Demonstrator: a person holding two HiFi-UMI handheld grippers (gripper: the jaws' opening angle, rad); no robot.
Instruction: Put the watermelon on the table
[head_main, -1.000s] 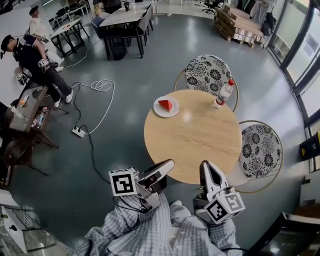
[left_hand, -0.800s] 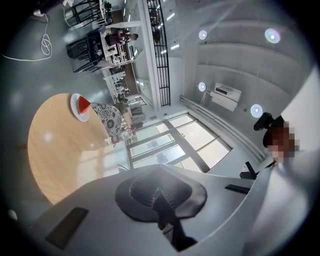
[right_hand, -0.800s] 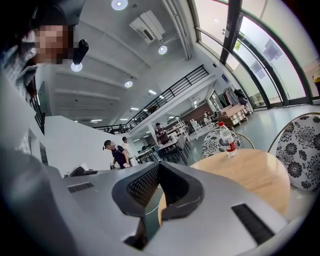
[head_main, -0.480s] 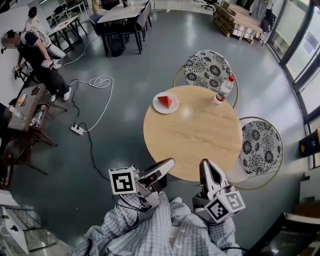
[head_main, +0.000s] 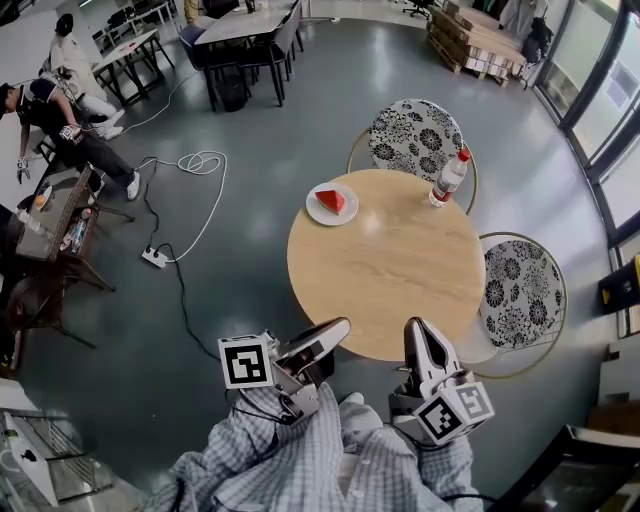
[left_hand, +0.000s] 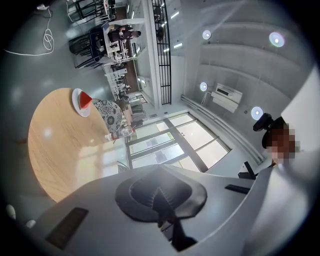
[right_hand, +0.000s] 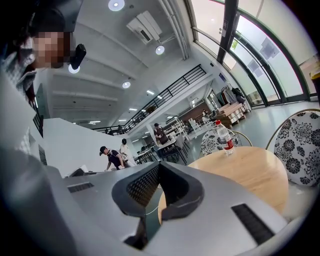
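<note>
The round desk (head_main: 390, 270) sits slightly higher in my head view than it did a second ago, and the person in dark clothes (head_main: 62, 118) at the far left has changed pose. My two tools are where they were.

My left hand-held gripper (head_main: 340, 326) points toward the near edge of the desk. Its jaws are pressed together with nothing between them. My right hand-held gripper (head_main: 417, 330) hangs just beside it, over the same near edge. Its jaws also meet at the tips and hold nothing. Both are well apart from everything on the desk.

The watermelon (head_main: 331, 201), a red wedge, lies on a small white plate (head_main: 315, 215) at the far left side of the desk, close to the rim. A clear water bottle (head_main: 448, 178) with a red cap and a red label stands upright at the far right side, well apart from the plate. The wood between them is bare.

Two chairs with black-and-white flowered seats stand against the desk, one (head_main: 415, 140) behind it and one (head_main: 525, 295) at its right. On the grey floor to the left a white cable (head_main: 200, 165) lies in loose loops, near a white power strip (head_main: 155, 260).
</note>
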